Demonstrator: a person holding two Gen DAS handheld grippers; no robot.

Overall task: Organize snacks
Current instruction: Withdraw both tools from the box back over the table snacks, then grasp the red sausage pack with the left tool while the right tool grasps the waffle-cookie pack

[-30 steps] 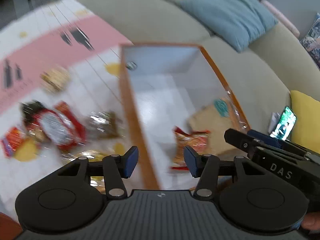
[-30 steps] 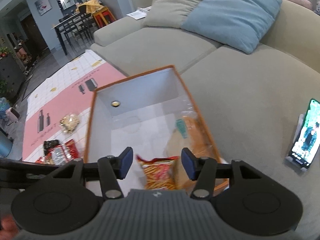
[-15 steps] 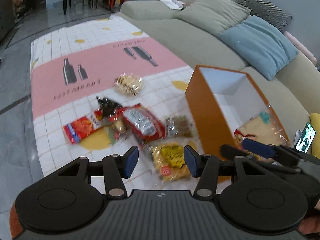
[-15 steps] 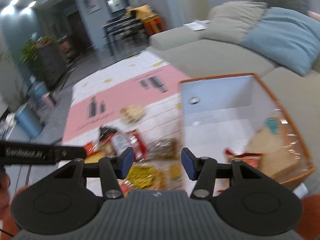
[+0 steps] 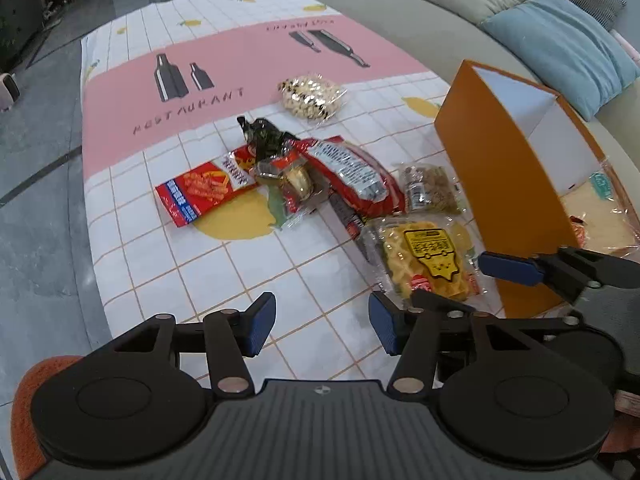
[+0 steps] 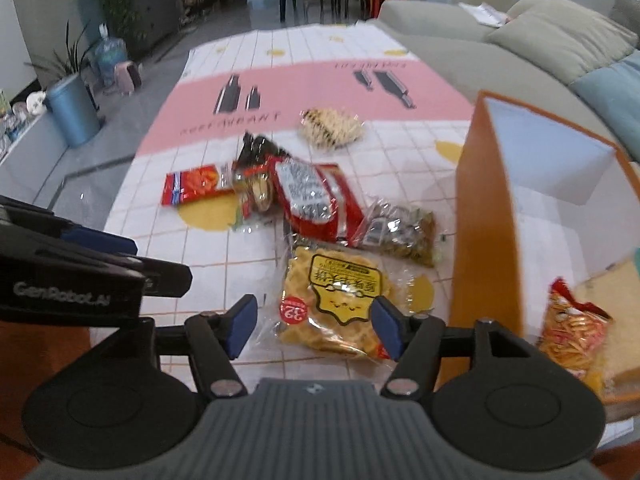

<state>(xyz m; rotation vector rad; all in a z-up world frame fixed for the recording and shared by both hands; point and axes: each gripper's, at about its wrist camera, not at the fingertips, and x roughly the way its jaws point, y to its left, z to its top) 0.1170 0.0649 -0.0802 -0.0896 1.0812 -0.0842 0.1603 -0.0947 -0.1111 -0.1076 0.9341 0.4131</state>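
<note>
Several snack packs lie on a pink and white checked mat (image 5: 224, 52): a red pack (image 5: 196, 196), a big red and silver pack (image 5: 352, 176), a brown grain bag (image 5: 430, 188) and a clear bag of pale pieces (image 5: 310, 96). A yellow waffle pack (image 6: 336, 300) lies nearest, below my right gripper (image 6: 314, 326). Its jaws are opening and frame the pack without touching it. My left gripper (image 5: 322, 324) hangs over bare mat, its jaws opening slightly with nothing between them. The orange box (image 5: 492, 184) stands to the right with a chips bag (image 6: 572, 336) inside.
A beige sofa (image 5: 420, 28) with a blue cushion (image 5: 560, 48) runs behind the box. Grey floor borders the mat on the left, with a blue bin (image 6: 74, 112) and plants farther off. A dining table and chairs stand at the far end.
Both grippers have swung left and down, from above the box's inside to over the snacks on the mat. The right jaws have widened.
</note>
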